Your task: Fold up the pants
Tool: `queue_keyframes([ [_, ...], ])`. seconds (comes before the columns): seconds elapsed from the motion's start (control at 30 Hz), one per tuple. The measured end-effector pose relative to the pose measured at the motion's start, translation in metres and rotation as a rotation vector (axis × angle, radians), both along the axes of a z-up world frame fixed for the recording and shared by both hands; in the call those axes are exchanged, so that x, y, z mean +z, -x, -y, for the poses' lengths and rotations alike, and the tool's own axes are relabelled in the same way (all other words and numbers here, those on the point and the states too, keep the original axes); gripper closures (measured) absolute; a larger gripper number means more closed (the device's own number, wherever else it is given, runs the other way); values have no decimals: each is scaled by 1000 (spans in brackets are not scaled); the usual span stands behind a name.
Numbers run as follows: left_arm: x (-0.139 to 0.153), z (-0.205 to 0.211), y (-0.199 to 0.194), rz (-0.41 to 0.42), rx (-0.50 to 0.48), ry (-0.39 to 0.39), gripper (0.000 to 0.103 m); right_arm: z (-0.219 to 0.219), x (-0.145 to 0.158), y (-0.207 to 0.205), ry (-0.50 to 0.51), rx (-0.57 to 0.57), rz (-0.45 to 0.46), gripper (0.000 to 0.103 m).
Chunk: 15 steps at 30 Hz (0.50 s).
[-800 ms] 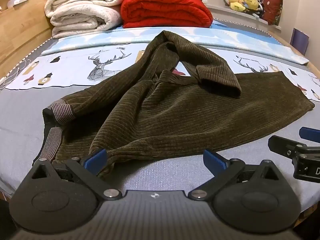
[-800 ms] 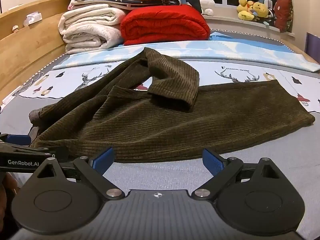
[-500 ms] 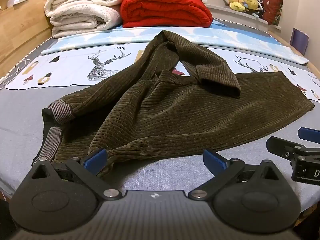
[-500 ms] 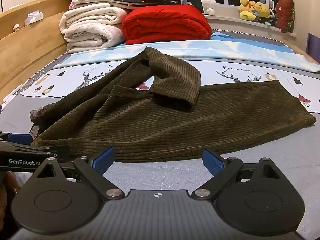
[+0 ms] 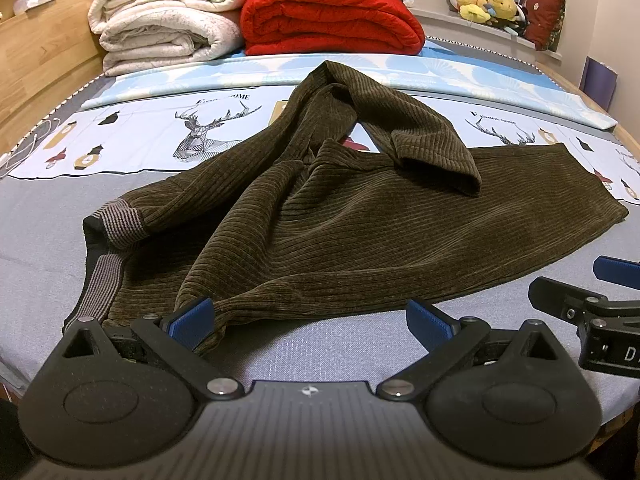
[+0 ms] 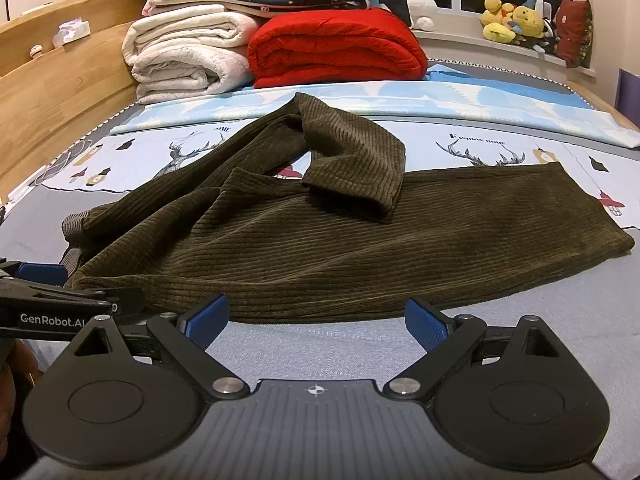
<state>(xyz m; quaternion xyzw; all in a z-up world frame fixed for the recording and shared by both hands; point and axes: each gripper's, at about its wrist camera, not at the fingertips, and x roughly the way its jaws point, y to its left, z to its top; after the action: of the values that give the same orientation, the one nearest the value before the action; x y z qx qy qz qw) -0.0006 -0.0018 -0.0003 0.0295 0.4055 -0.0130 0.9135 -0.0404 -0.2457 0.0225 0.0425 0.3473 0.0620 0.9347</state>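
Observation:
Dark olive corduroy pants [image 5: 340, 232] lie crumpled on the bed, waistband [image 5: 120, 220] at the left, one leg stretched right, the other leg doubled back on top with its cuff [image 5: 436, 164] in the middle. They also show in the right wrist view [image 6: 340, 240]. My left gripper [image 5: 312, 316] is open at the near hem, its left fingertip [image 5: 190, 316] touching the cloth. My right gripper [image 6: 316, 320] is open just in front of the near hem, holding nothing. It shows in the left wrist view [image 5: 608, 292] at the right.
The bed [image 5: 340, 340] has a grey sheet and a deer-print cover [image 5: 200, 132]. Folded white blankets [image 5: 168, 28] and a red blanket [image 5: 332, 20] are stacked at the back. A wooden bed frame [image 6: 52, 92] runs along the left. Plush toys [image 6: 512, 20] sit on the sill.

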Motion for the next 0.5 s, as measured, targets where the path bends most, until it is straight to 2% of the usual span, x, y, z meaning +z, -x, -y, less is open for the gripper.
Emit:
queue_keyframes([
  [0.5, 0, 0, 0, 3, 4, 3, 1, -1, 0, 1, 5, 0, 5, 8],
])
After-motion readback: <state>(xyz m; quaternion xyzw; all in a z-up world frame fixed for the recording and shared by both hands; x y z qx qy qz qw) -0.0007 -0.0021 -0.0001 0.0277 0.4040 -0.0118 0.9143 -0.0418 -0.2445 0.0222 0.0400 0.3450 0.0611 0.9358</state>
